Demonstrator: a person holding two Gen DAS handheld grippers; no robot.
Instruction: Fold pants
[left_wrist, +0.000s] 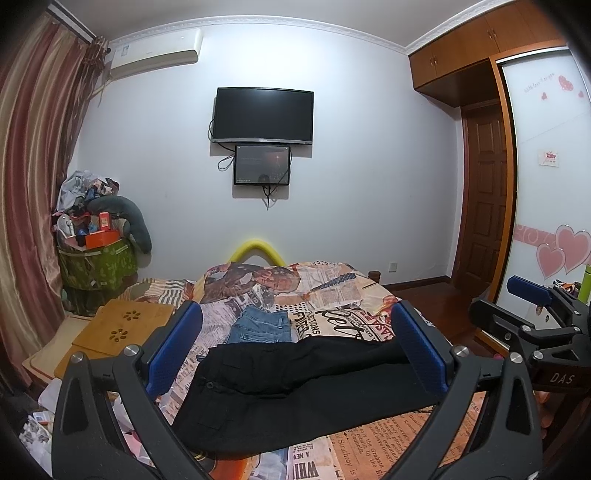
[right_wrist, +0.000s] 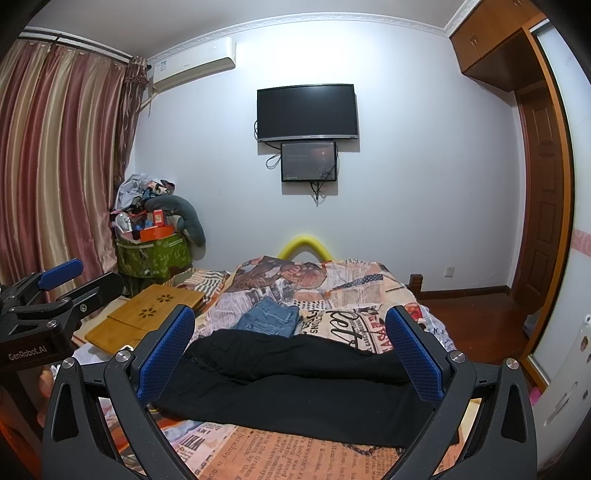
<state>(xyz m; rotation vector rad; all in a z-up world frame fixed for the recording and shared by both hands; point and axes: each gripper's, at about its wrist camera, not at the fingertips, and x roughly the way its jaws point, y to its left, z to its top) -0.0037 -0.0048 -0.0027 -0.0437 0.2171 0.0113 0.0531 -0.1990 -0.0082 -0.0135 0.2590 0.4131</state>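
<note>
Black pants lie flat across the near end of the bed, waist to the left, legs stretching right; they also show in the right wrist view. My left gripper is open and empty, held above the pants. My right gripper is open and empty, also above them. Each gripper appears in the other's view: the right one at the right edge, the left one at the left edge. Folded blue jeans lie just beyond the black pants.
The bed has a newspaper-print cover. A wooden lap tray sits at the bed's left side. A full green hamper stands by the curtain. A wardrobe and door are to the right. A TV hangs on the far wall.
</note>
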